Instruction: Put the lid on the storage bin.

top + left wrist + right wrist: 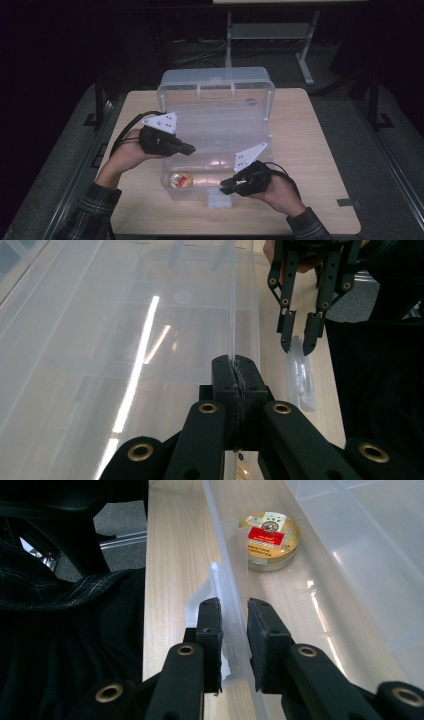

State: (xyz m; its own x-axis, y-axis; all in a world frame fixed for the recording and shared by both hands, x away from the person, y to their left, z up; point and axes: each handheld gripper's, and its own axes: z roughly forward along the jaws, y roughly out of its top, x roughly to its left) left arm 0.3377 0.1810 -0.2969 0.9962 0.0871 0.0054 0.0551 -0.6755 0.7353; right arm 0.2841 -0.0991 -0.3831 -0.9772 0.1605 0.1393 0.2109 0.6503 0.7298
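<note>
A clear plastic box stands open in the middle of the wooden counter, its lid upright at the far side. The left hand-held gripper has its jaws pressed together on the box's thin left wall edge. The right hand-held gripper grips the front wall by the latch, one jaw outside and one inside. Inside the box, near its front left corner, lies a round gold tin with a red label. Behind the counter stands a grey metal frame.
</note>
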